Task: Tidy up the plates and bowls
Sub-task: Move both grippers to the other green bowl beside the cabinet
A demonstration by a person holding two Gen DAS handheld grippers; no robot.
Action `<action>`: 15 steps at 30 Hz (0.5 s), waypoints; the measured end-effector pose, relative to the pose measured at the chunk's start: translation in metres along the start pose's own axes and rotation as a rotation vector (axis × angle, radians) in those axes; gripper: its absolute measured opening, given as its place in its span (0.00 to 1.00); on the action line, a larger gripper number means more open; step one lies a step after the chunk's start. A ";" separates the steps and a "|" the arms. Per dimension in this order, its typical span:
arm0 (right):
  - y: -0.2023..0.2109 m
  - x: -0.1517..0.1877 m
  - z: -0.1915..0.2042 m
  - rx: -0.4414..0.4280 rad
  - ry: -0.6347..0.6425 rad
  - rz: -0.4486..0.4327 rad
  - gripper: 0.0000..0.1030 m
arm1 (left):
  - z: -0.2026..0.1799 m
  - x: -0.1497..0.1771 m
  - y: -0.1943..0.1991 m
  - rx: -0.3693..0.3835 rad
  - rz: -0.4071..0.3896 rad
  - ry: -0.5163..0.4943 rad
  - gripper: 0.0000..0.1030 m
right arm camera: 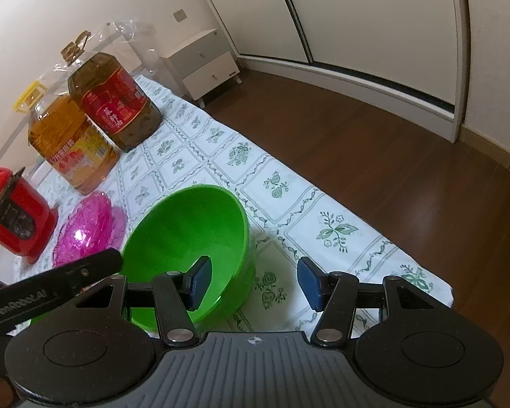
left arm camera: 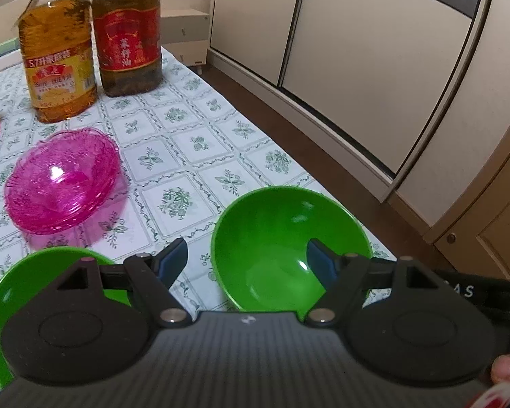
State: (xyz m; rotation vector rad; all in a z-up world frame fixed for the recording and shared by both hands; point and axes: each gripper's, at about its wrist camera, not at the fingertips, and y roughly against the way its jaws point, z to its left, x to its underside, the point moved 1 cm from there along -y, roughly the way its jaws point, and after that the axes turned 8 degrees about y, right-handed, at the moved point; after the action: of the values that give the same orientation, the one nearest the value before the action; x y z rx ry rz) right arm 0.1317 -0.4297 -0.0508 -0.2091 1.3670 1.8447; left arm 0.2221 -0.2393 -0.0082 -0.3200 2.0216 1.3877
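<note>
Left to right on the desk [left arm camera: 193, 108] w/ its floral cloth:

Pink plates [left arm camera: 63, 183], far left-centre, look like a nested stack of thin see-through plastic. Prob. light but brittle and slick; the fluted rim is the only real hold, and the stack may slide apart if tipped.

Left green bowl [left arm camera: 3, 292], near left corner, mostly hidden behind the left gripper [left arm camera: 246, 258]. Jaws apart, nothing between them; the right-side pad hangs over the next bowl's interior, the left-side pad is over the cloth between the bowls.

Right green bowl [left arm camera: 282, 224], close to the desk's front edge. Smooth glossy plastic, thin wall, prob. very light and a bit flexy. Best taken on the rim, one pad in, one out. Could skid or tip off the edge if nudged.

Right gripper [right arm camera: 253, 282]: jaws apart, straddling that bowl's near rim [right arm camera: 187, 234], inner pad inside, other pad outside over cloth. Not yet closed.
</note>
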 end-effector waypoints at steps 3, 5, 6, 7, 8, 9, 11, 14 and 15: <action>-0.006 -0.003 -0.003 -0.009 -0.001 0.008 0.54 | 0.000 -0.001 -0.011 -0.005 0.017 0.007 0.71; -0.010 -0.004 -0.005 -0.010 -0.003 0.014 0.54 | 0.001 -0.002 -0.019 -0.005 0.030 0.014 0.69; -0.012 -0.005 -0.006 -0.011 -0.004 0.016 0.54 | 0.001 -0.002 -0.022 -0.005 0.034 0.018 0.68; -0.014 -0.005 -0.007 -0.015 -0.005 0.019 0.54 | 0.002 -0.002 -0.025 -0.005 0.039 0.020 0.68; -0.017 -0.005 -0.007 -0.018 -0.005 0.022 0.54 | 0.002 -0.002 -0.028 -0.006 0.042 0.020 0.67; -0.019 -0.005 -0.008 -0.021 -0.005 0.025 0.54 | 0.002 -0.001 -0.030 -0.009 0.046 0.018 0.67; -0.023 -0.005 -0.008 -0.023 -0.002 0.034 0.54 | 0.002 -0.001 -0.035 -0.018 0.051 0.016 0.66; -0.028 -0.005 -0.008 -0.029 0.002 0.042 0.54 | 0.002 0.001 -0.041 -0.022 0.061 0.019 0.62; -0.029 -0.005 -0.008 -0.030 0.003 0.043 0.54 | 0.002 0.001 -0.042 -0.022 0.064 0.018 0.61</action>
State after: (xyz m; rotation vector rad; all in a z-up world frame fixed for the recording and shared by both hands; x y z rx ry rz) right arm 0.1523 -0.4366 -0.0721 -0.1993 1.3566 1.9023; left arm 0.2449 -0.2548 -0.0406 -0.2799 2.0488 1.4518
